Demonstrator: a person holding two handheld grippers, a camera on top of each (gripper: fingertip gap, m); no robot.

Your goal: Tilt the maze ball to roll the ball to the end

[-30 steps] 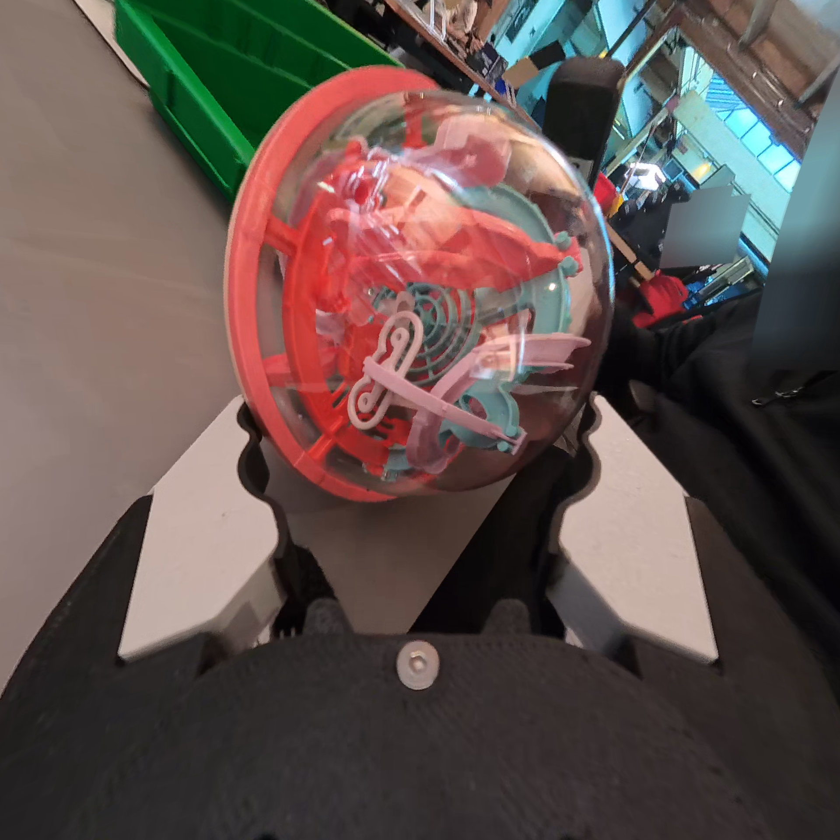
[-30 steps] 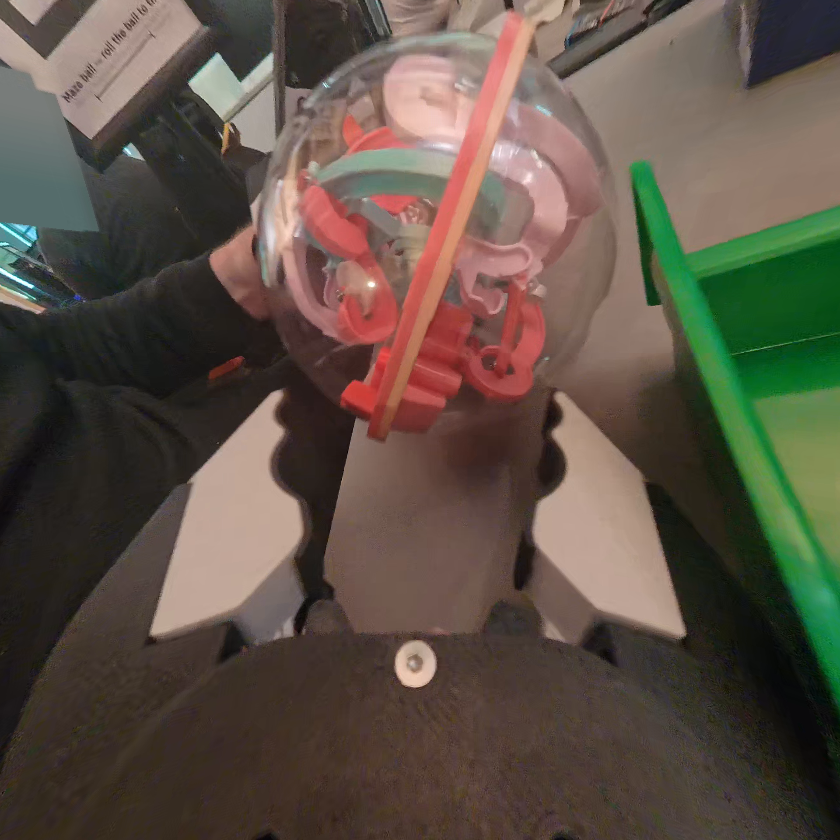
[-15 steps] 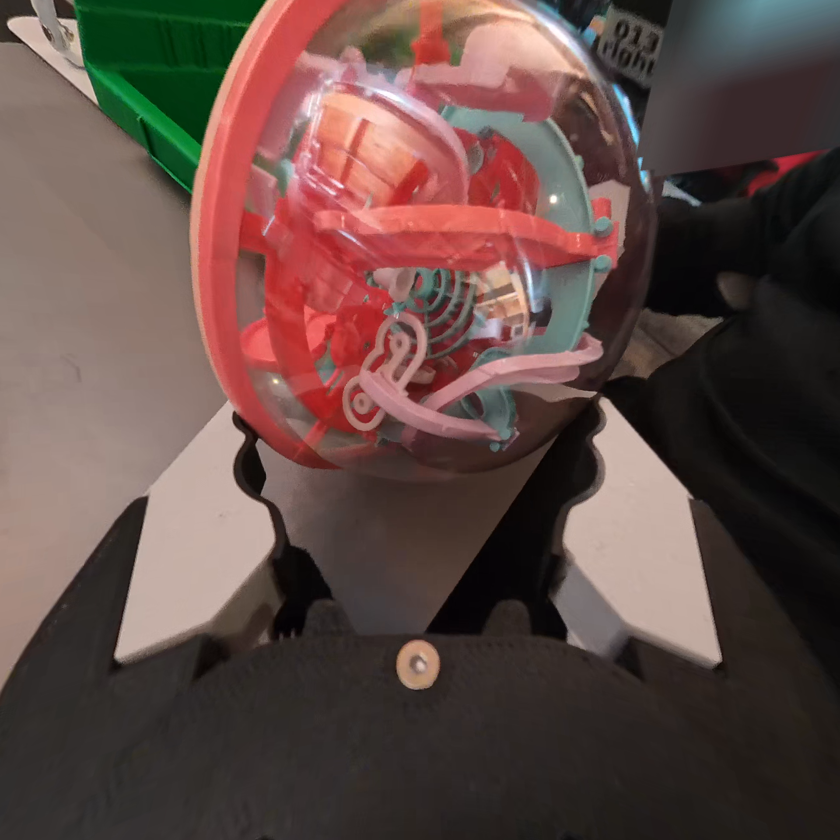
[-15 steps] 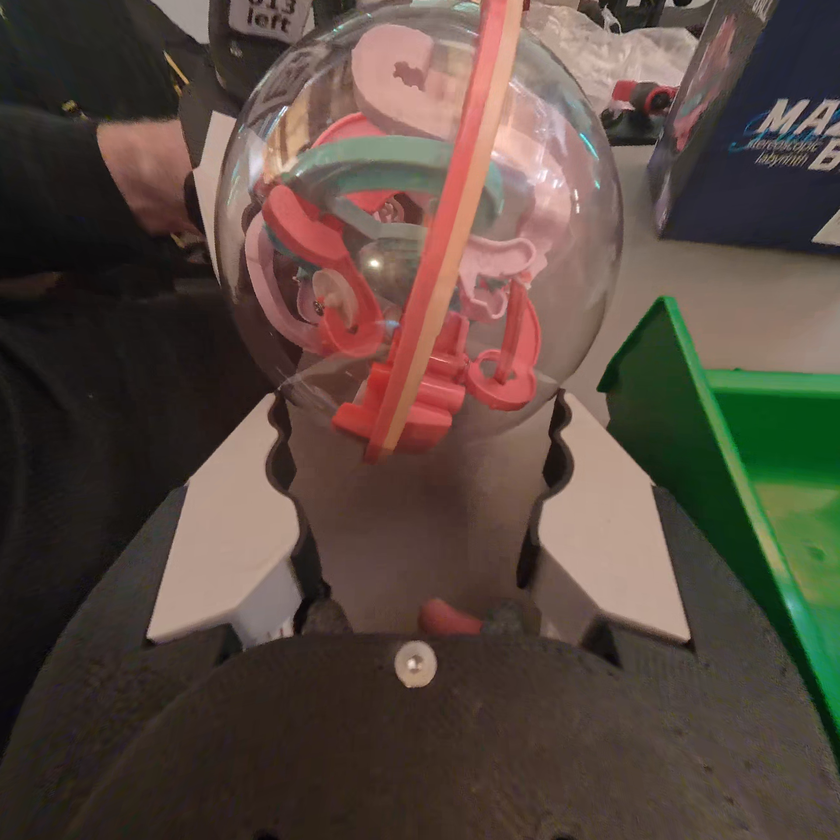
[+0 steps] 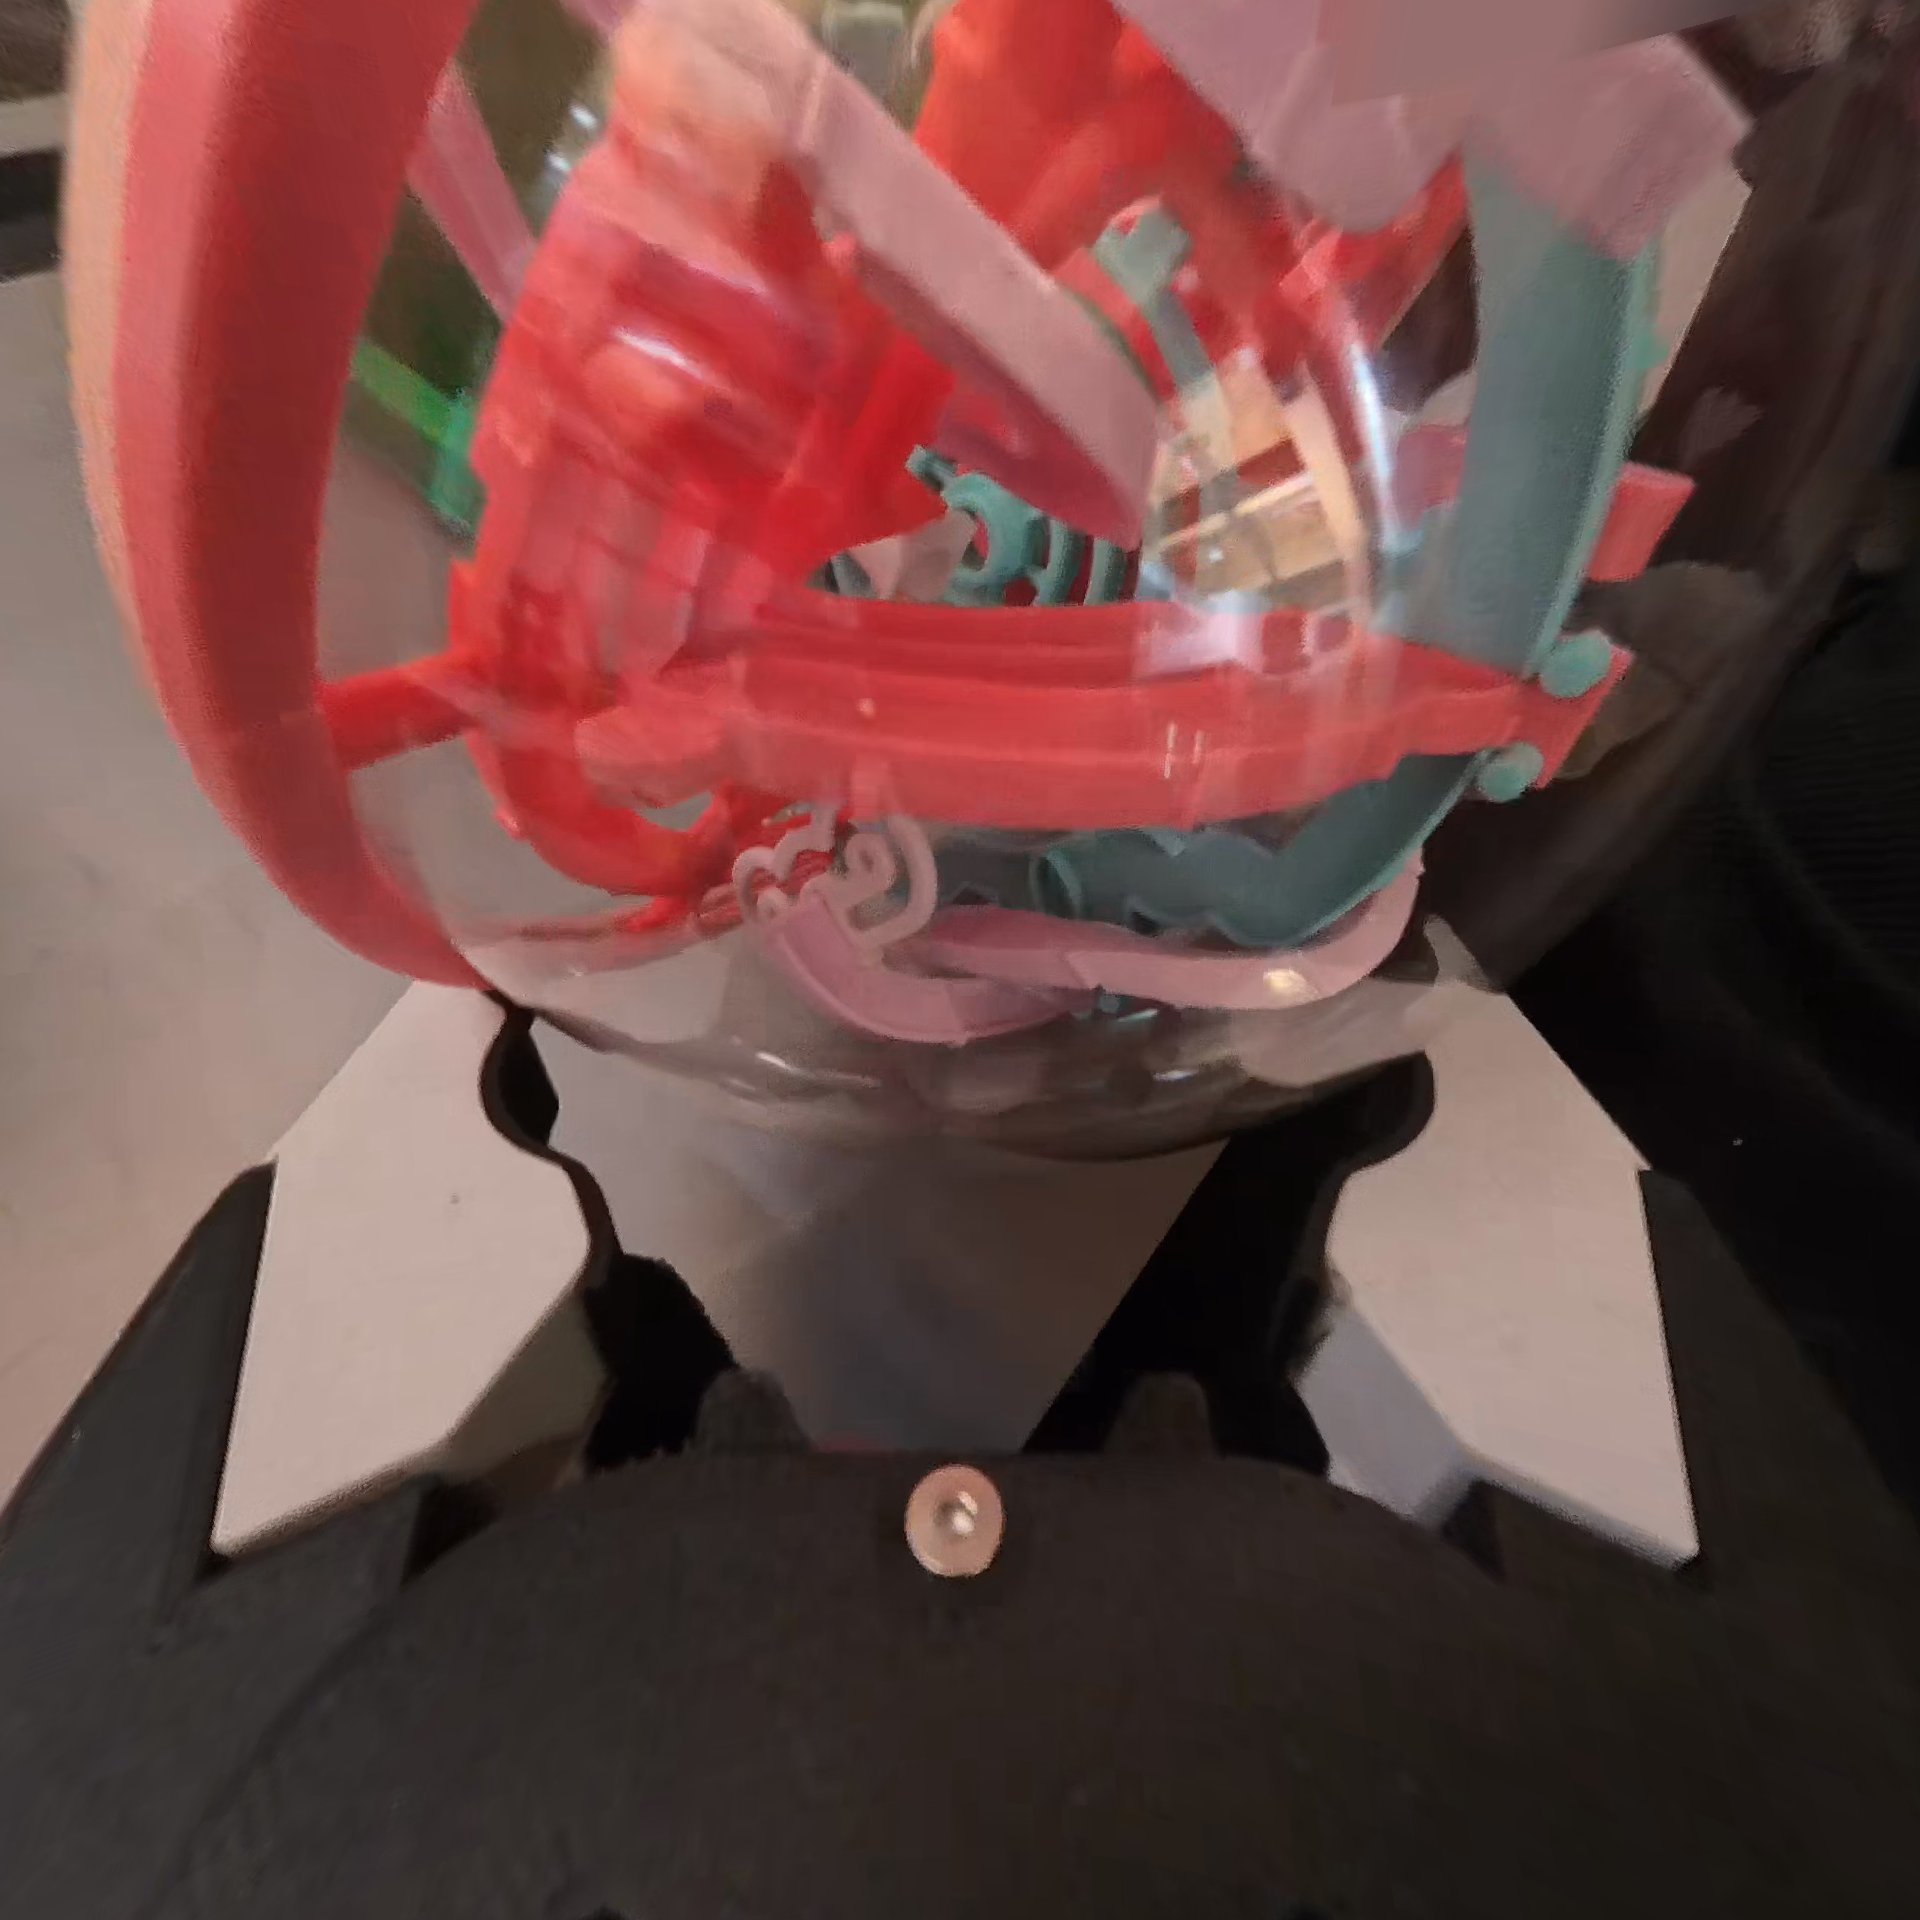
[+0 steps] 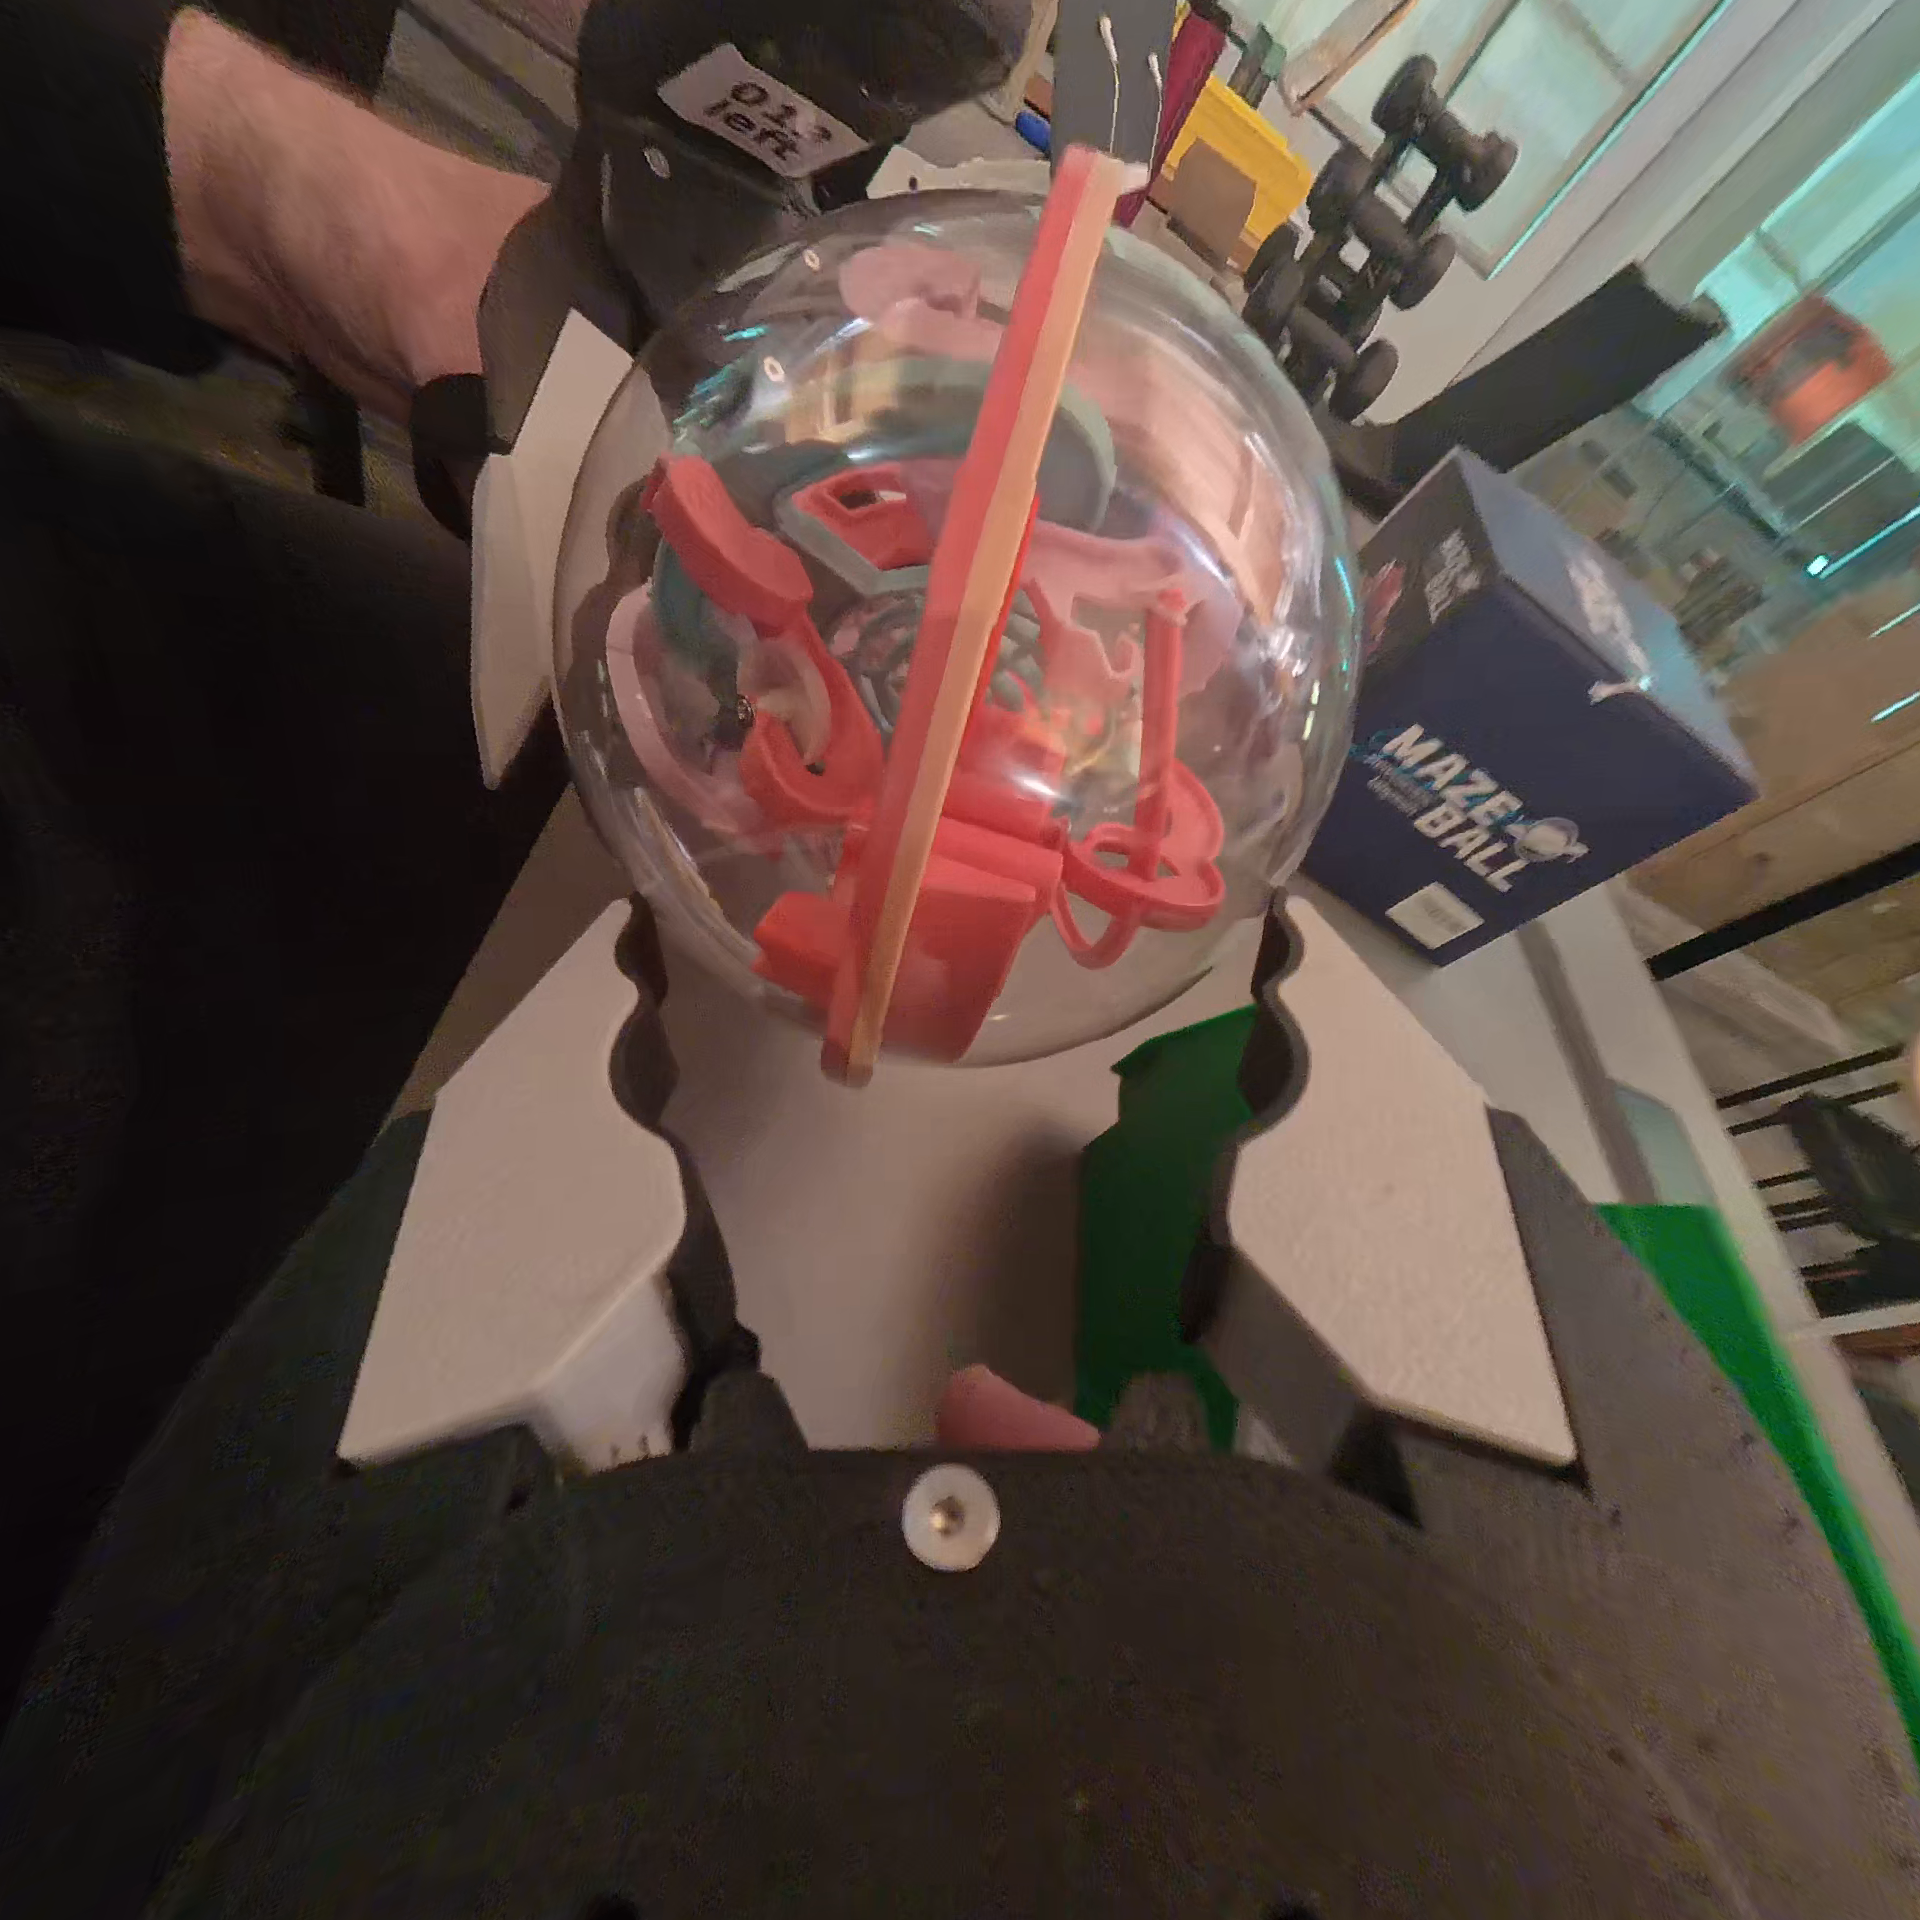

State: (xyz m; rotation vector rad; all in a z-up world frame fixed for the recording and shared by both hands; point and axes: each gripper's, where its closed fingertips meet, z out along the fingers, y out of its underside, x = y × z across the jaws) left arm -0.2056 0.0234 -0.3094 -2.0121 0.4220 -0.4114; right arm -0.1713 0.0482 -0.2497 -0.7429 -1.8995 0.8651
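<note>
The maze ball is a clear sphere with a red equator ring and red, teal and pink tracks inside. It is held in the air between both grippers. My right gripper is shut on its lower part, with the ring running nearly upright in that view. My left gripper is shut on the opposite side, where the maze ball fills the view, blurred. The left gripper's white finger shows behind the sphere in the right wrist view. I cannot make out the small steel ball inside.
A green bin lies below to the right. A dark blue box stands on the grey table beyond the sphere. A dumbbell rack is farther back. A person's hand and black sleeve are on the left.
Both grippers have turned with the maze ball, so the background has swung. The sphere now fills the left wrist view. The steel ball seen near the middle 0.5 s ago no longer shows.
</note>
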